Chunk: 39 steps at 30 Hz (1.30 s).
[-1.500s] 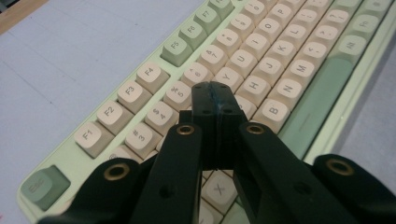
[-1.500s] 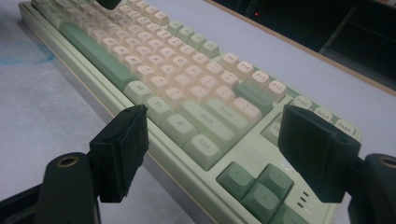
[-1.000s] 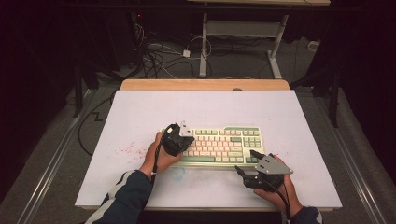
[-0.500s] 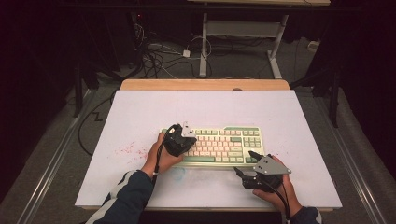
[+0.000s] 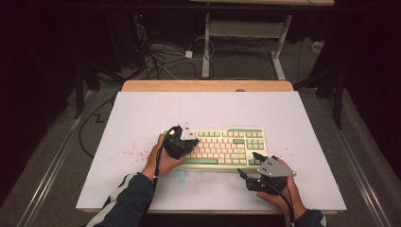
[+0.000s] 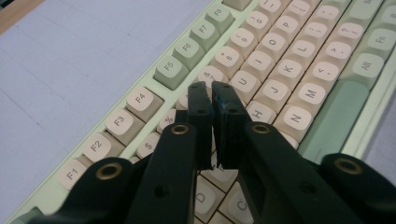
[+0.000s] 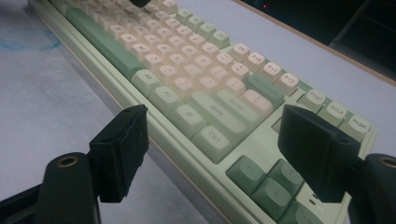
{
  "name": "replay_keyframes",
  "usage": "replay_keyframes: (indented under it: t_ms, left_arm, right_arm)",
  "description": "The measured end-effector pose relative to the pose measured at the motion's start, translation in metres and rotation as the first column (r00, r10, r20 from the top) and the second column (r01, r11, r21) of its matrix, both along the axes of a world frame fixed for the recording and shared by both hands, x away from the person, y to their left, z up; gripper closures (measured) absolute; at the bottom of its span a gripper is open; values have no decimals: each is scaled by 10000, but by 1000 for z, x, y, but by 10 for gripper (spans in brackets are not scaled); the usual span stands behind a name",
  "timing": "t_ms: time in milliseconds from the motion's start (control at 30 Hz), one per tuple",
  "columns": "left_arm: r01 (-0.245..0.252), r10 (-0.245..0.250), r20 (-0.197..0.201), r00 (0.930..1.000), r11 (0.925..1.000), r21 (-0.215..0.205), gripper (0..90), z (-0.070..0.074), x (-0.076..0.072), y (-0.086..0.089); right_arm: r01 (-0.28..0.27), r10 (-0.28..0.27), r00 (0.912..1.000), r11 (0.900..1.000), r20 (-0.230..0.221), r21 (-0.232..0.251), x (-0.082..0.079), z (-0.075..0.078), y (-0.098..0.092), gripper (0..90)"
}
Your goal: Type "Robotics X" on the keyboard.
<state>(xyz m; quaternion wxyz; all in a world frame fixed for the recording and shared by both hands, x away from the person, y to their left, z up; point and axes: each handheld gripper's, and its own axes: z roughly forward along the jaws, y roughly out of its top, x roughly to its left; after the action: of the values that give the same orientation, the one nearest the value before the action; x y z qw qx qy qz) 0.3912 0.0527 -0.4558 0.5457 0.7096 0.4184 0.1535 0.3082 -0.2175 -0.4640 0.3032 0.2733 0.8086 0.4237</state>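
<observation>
A cream and green keyboard (image 5: 227, 144) lies across the middle of the white table top (image 5: 142, 113). My left gripper (image 5: 191, 144) hovers over its left half, held by a hand. In the left gripper view the keyboard (image 6: 289, 70) runs under my left gripper (image 6: 211, 91). The tips sit low over the number and letter rows. Its jaws have just been opening; a thin slit shows, with nothing between them. My right gripper (image 5: 250, 164) stands open at the keyboard's near right corner. In the right gripper view my right gripper (image 7: 212, 128) spans the front edge of the keyboard (image 7: 196, 70), gripping nothing.
Red specks (image 5: 127, 151) and a blue scribble (image 5: 179, 175) mark the white top. A wooden strip (image 5: 208, 86) edges the far side. Cables (image 5: 161, 56) and a desk frame (image 5: 246, 28) lie on the dark floor beyond.
</observation>
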Motion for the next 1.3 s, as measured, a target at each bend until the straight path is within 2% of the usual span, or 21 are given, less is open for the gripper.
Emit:
replay_keyframes:
  t_ms: [200, 467, 633, 833, 1033, 1100, 1200, 1300]
  left_arm:
    - [-34, 43, 320, 9995, 9995, -303, 716, 4, -2, 7]
    - [-175, 220, 1105, 9936, 9990, -416, 417, 8, -10, 14]
    - [-11, 102, 1504, 9886, 9982, -607, 271, 11, -18, 18]
    - [207, -67, 2014, 9795, 9975, -676, 225, 14, -31, 30]
    - [18, 167, 2431, 9699, 9971, -757, 200, 14, -41, 44]
    - [-9, 193, 2538, 9671, 9974, -721, 188, 12, -44, 49]
    - [-132, 317, 2629, 9643, 9973, -717, 187, 10, -49, 57]
    - [-243, 420, 2759, 9603, 9974, -673, 188, 8, -54, 66]
  right_arm:
    - [8, -8, 10000, 10000, -1, 19, 0, 1, -1, 255]
    - [32, -33, 10000, 10000, 4, 17, 0, 1, -1, 255]
    - [33, -33, 10000, 9999, -25, 96, 0, 1, -2, 255]
    - [-7, 8, 10000, 9999, -87, 134, 1, 1, -2, 255]
    - [-24, 26, 9999, 9999, -143, 112, 2, 3, -2, 277]
    - [-40, 42, 9998, 9999, -208, 115, 2, 4, -2, 304]
    - [-369, 384, 9988, 9982, -310, 465, 2, 8, -4, 353]
    - [-612, 629, 9976, 9964, -277, 588, 2, 13, -1, 494]
